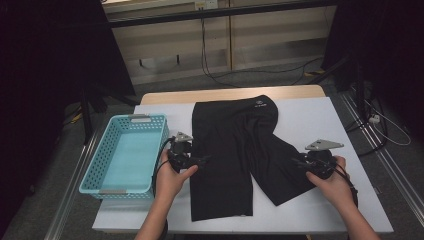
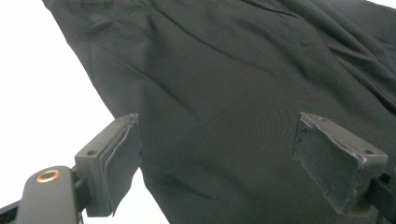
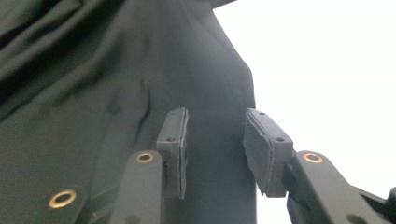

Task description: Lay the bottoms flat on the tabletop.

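A pair of black shorts [image 1: 235,145] lies spread flat on the white table [image 1: 310,115], waistband at the far side and both legs pointing toward me. My left gripper [image 1: 201,160] rests at the outer edge of the left leg. In the left gripper view its jaws [image 2: 217,123] stand wide apart over the black cloth [image 2: 224,70], pressing on nothing. My right gripper [image 1: 296,163] sits at the outer edge of the right leg. In the right gripper view it [image 3: 215,114] is open with a narrower gap, above the cloth's edge [image 3: 93,93], and nothing is pinched.
A light blue perforated basket [image 1: 95,160] stands on the table's left side, close beside the left hand. Bare white tabletop lies right of the shorts. Beyond the table's far edge are floor, cables and dark stands.
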`<state>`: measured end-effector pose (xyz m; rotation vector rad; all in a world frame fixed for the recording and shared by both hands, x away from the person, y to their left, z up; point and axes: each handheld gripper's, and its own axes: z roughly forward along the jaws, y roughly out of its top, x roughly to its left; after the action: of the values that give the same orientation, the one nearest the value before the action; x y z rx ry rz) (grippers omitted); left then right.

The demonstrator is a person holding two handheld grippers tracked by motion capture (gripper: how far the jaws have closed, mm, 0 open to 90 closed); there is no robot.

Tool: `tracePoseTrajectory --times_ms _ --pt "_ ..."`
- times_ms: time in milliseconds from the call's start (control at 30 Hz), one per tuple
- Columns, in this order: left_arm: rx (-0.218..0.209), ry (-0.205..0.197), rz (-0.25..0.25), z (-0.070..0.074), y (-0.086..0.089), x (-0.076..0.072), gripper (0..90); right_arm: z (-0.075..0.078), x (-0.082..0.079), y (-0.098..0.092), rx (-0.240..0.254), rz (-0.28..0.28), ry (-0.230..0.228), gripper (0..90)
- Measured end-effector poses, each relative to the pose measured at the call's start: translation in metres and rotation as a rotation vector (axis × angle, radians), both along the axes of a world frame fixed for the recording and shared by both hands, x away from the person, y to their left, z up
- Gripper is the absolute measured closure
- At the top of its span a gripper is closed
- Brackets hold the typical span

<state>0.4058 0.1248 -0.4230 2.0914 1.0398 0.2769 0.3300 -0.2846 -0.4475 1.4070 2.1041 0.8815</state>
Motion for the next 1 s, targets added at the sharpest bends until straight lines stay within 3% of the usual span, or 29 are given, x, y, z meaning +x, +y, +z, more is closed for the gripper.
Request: tracePoseTrajectory --times_ms 133,200,333,600,900,1000 --pt "0.003 0.008 -0.003 -0.001 0.001 0.000 16.2 -0.005 0.001 -0.004 -0.008 -0.014 0.029 61.5" --pt "0.001 0.004 -0.005 0.000 0.002 -0.001 16.2 -0.006 0.001 -0.007 0.017 -0.022 0.037 64.4" --pt "0.000 -0.004 0.003 0.001 0.003 -0.001 16.1 -0.005 -0.001 -0.011 0.036 0.002 0.055 89.7" --pt "-0.010 -0.005 0.008 0.003 0.005 0.001 16.1 0.004 -0.013 -0.007 0.062 0.059 0.089 90.0" --pt "-0.014 -0.008 0.004 0.005 0.006 0.000 16.1 0.016 -0.042 0.000 0.042 0.134 0.058 90.0" --pt "-0.012 -0.008 0.006 0.005 0.005 0.000 16.1 0.021 -0.046 0.002 0.064 0.156 0.049 90.0"
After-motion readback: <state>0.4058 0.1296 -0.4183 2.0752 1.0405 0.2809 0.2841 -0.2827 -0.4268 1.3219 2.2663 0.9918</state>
